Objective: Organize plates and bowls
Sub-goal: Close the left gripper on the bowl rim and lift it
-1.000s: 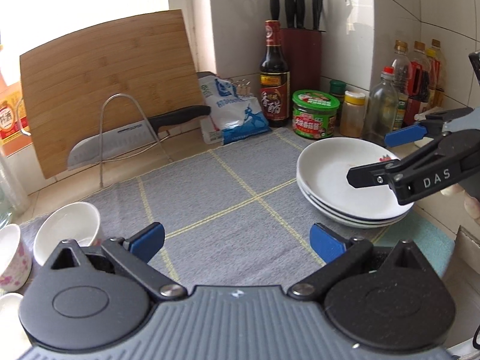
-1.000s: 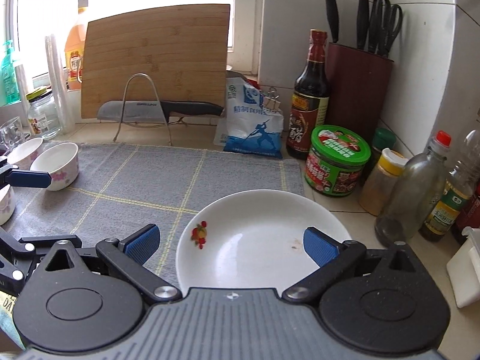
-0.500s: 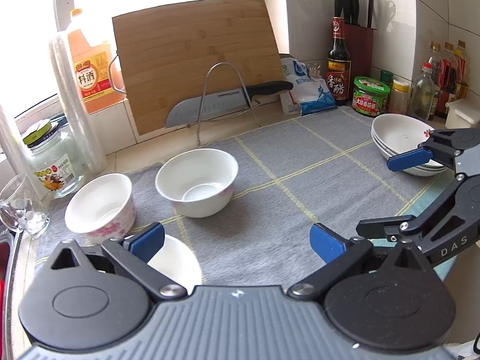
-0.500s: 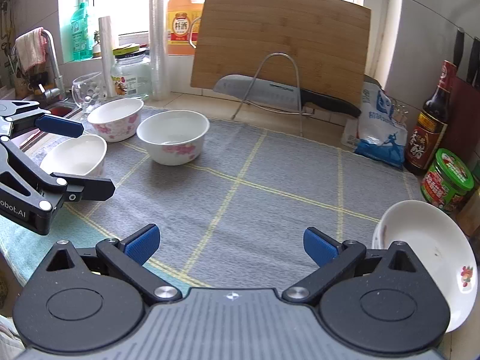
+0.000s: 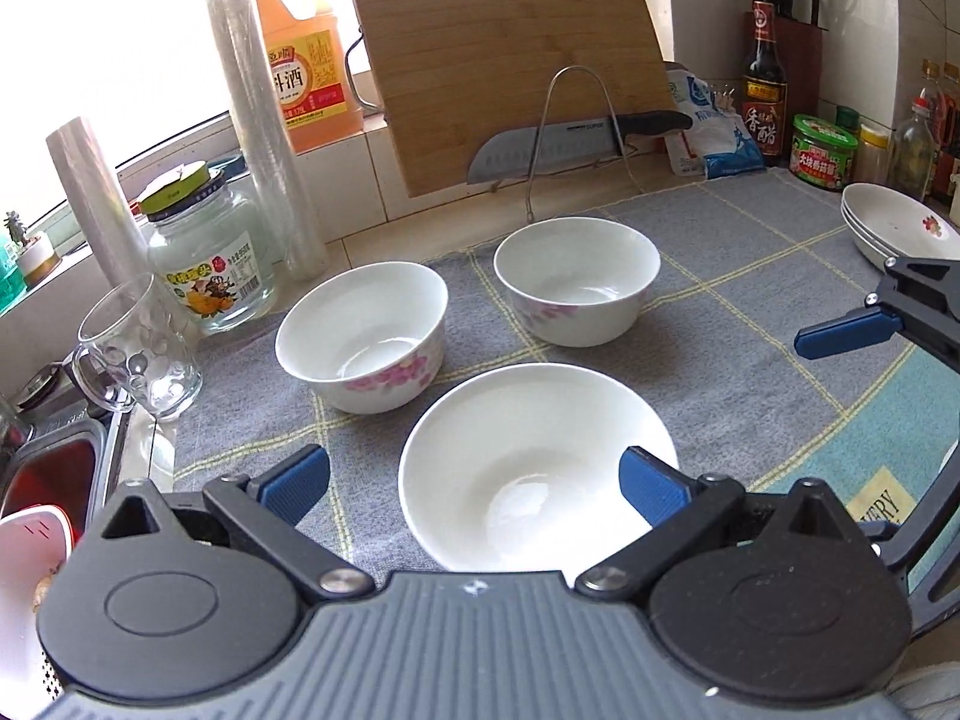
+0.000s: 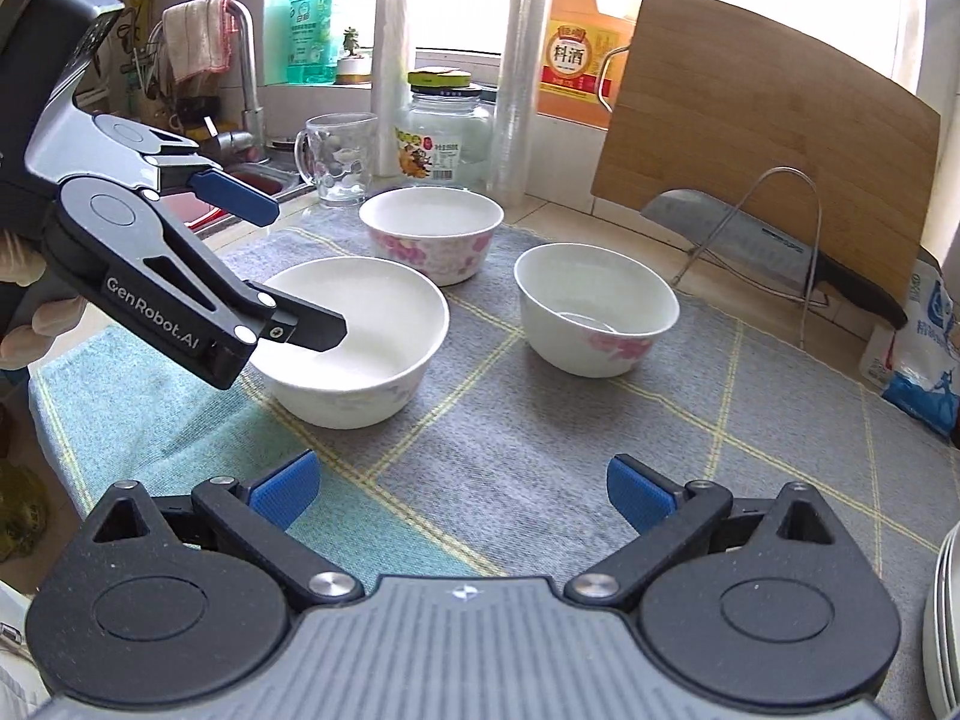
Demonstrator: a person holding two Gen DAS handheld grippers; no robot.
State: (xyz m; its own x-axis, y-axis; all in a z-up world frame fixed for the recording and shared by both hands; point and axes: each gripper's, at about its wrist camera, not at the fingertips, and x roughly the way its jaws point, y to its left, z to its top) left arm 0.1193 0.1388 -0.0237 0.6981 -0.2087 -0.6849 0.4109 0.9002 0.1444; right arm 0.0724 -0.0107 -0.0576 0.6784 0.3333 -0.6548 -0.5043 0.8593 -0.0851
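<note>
Three white bowls stand on the grey mat [image 5: 750, 360]. The nearest bowl [image 5: 537, 468] [image 6: 360, 348] lies just below my left gripper [image 5: 474, 483] [image 6: 282, 264], which is open. In the right wrist view one left fingertip [image 6: 312, 327] hangs over that bowl's inside. A pink-flowered bowl [image 5: 363, 336] [image 6: 432, 234] and a third bowl [image 5: 576, 282] [image 6: 597, 306] stand behind it. The plate stack [image 5: 894, 228] [image 6: 945, 612] sits at the right. My right gripper [image 6: 462, 491] is open and holds nothing above the mat; one of its pads [image 5: 846, 333] shows in the left wrist view.
A cutting board [image 5: 510, 60] leans at the back with a knife [image 5: 570, 141] on a wire rack. A glass mug [image 5: 138, 348], a jar [image 5: 210, 264] and the sink [image 5: 54, 474] are at the left. Sauce bottles [image 5: 765, 78] and a green tub [image 5: 822, 150] stand far right.
Both grippers have swung left, away from the plate stack toward the bowls. My left gripper now hangs over the nearest bowl. Both stayed open.
</note>
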